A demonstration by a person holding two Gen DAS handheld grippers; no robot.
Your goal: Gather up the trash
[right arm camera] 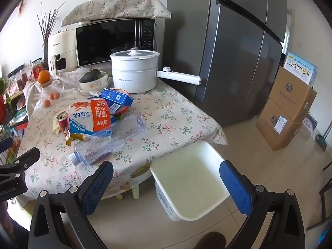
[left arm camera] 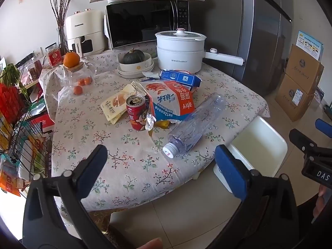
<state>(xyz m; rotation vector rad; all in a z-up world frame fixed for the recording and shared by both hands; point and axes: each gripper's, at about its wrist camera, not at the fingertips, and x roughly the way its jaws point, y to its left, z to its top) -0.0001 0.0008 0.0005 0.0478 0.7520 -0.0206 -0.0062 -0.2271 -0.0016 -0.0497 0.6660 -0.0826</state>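
Note:
Trash lies on the floral-cloth table (left arm camera: 128,161): a clear plastic bottle (left arm camera: 197,122) on its side, a red can (left arm camera: 137,112) upright, a large white, blue and orange bag (left arm camera: 172,101), a yellow wrapper (left arm camera: 116,105) and a blue carton (left arm camera: 180,77). A white bin (right arm camera: 191,184) stands on the floor at the table's right edge. My left gripper (left arm camera: 161,164) is open and empty, in front of the bottle's cap. My right gripper (right arm camera: 166,180) is open and empty, over the bin's near rim. The bottle (right arm camera: 110,139), can (right arm camera: 63,120) and bag (right arm camera: 91,114) also show in the right wrist view.
A white electric pot (left arm camera: 178,49), a bowl with a squash (left arm camera: 134,60), a microwave (left arm camera: 145,22), an air fryer (left arm camera: 85,33) and a glass jar with an orange (left arm camera: 71,60) stand at the back. A fridge (right arm camera: 238,51) and cardboard boxes (right arm camera: 288,108) are right. A wire rack (left arm camera: 18,124) is left.

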